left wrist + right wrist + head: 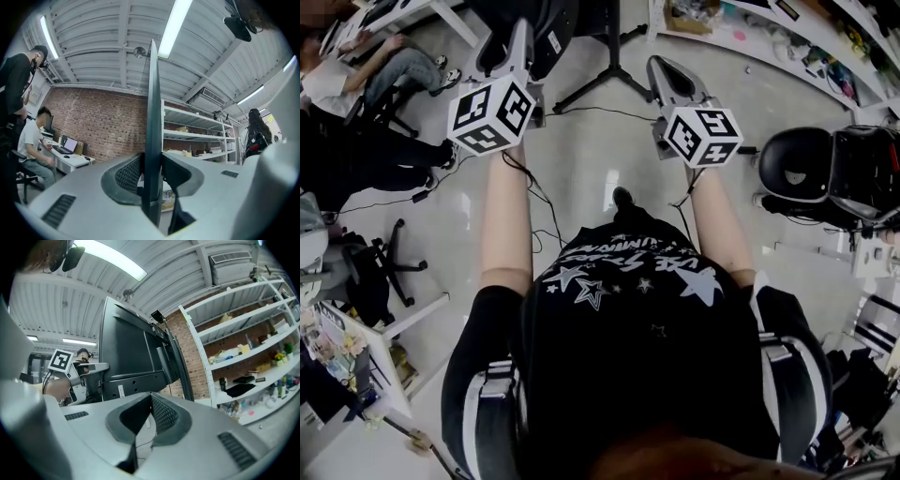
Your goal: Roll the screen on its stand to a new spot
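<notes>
In the head view my left gripper and my right gripper reach forward over the pale glossy floor. They point at the big flat black screen, which stands at the far edge of the floor. The black splayed legs of its stand show between my two grippers.

In the left gripper view the screen's thin edge stands upright between my pads, which are clenched on it. I judge this to be my steering grip. I should push low and steadily and avoid twisting the panel, because it is thin and a sideways wrench could strain it or tip the stand.

In the right gripper view my jaws are pressed together on nothing, and the screen's dark back is just ahead. I cannot tell whether my tips touch it. Either way, I think this hand should brace flat against the back or take its own hold, so that the push is even. A black cable trails on the floor near the legs, so I should roll slowly and watch that the stand doesn't snag it.
</notes>
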Demonstrator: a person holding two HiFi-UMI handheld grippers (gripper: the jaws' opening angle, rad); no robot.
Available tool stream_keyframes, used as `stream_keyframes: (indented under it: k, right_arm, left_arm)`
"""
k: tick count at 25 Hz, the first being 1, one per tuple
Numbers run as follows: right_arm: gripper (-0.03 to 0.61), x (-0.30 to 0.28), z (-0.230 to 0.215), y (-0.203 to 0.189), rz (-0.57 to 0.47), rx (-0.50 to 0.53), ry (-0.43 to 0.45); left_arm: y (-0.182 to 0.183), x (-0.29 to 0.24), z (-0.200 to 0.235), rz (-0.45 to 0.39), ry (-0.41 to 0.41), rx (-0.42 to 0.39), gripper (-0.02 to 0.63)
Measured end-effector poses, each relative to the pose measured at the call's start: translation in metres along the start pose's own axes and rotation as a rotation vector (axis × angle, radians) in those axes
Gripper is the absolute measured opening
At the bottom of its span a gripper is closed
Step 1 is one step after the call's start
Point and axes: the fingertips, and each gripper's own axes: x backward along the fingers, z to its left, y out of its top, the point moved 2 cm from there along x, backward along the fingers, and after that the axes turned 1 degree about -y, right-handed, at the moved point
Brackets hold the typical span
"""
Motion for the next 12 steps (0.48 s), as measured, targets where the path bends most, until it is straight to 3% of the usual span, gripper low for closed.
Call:
stream_keyframes:
  k: [12]
  right_arm:
    - [0.006, 0.012, 0.025, 0.012, -0.027, 0.016, 0.047]
  left_arm:
    - [0.006, 0.002, 0.000, 0.004, -0.008, -0.059, 0.150]
